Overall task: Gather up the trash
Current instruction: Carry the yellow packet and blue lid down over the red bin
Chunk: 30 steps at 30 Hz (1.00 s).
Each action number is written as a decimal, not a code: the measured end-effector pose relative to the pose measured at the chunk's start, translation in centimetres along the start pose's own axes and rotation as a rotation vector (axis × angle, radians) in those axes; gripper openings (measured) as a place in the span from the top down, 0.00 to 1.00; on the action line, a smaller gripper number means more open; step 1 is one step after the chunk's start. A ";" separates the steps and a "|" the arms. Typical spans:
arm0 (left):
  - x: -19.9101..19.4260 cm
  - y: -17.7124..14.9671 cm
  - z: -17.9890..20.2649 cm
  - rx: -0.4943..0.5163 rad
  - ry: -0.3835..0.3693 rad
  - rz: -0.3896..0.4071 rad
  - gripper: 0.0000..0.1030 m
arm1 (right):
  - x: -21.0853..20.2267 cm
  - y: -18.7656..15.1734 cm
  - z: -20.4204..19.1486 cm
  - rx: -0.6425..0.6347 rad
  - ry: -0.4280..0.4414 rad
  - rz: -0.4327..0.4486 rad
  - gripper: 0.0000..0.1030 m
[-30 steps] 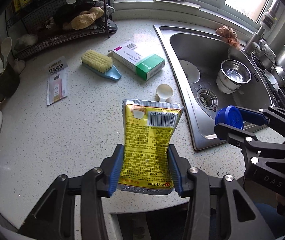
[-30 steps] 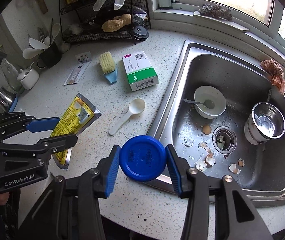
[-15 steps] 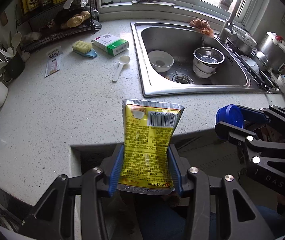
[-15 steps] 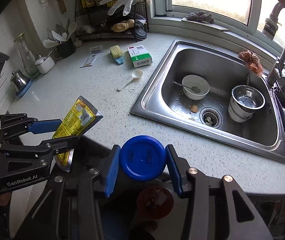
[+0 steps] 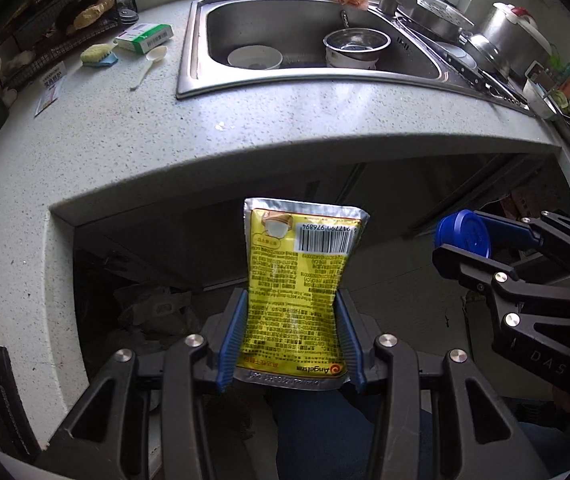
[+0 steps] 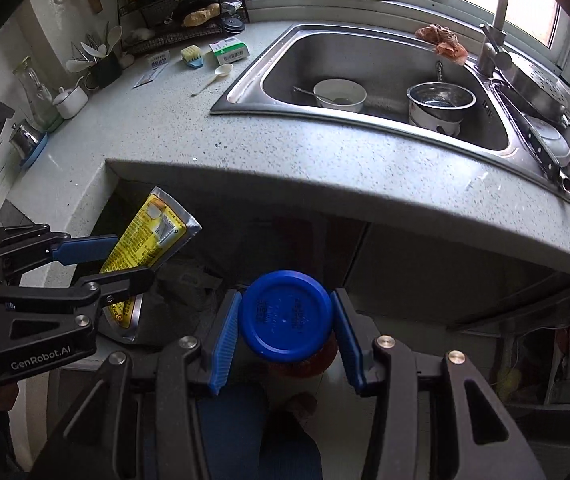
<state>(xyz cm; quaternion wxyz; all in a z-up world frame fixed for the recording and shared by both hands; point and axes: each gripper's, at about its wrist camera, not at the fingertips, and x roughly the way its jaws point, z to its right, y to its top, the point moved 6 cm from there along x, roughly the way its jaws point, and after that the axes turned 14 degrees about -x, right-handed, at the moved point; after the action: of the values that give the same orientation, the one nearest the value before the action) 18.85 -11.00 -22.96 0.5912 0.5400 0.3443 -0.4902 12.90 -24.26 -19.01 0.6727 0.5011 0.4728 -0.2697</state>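
Observation:
My left gripper (image 5: 291, 336) is shut on a yellow and silver foil packet (image 5: 299, 276), held upright in front of and below the counter's front edge. It also shows in the right wrist view (image 6: 147, 246). My right gripper (image 6: 285, 334) is shut on a round blue lid (image 6: 285, 316); it shows in the left wrist view (image 5: 463, 234) at the right. Both grippers are off the speckled counter (image 5: 133, 136), over the dark space under it.
On the counter lie a white spoon (image 6: 213, 78), a green and white box (image 6: 229, 48), a yellow brush (image 6: 192, 56) and a leaflet (image 6: 155, 66). The steel sink (image 6: 245, 88) holds a white bowl (image 6: 339, 94) and a metal pot (image 6: 439, 106). Crumpled bags (image 5: 153, 312) lie under the counter.
Both grippers have pulled back and down from above the counter to below its front edge, each keeping its hold. The counter and sink now appear farther away.

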 end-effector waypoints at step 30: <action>35.2 -10.0 0.2 0.062 -0.018 -0.314 0.59 | 30.8 -17.2 3.0 0.208 0.083 -0.250 0.58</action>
<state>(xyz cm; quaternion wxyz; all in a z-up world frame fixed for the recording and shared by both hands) 19.24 -17.81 -58.89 0.4932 0.4932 0.4039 -0.5920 12.15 -29.63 -54.00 0.5582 0.5161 0.5285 -0.3780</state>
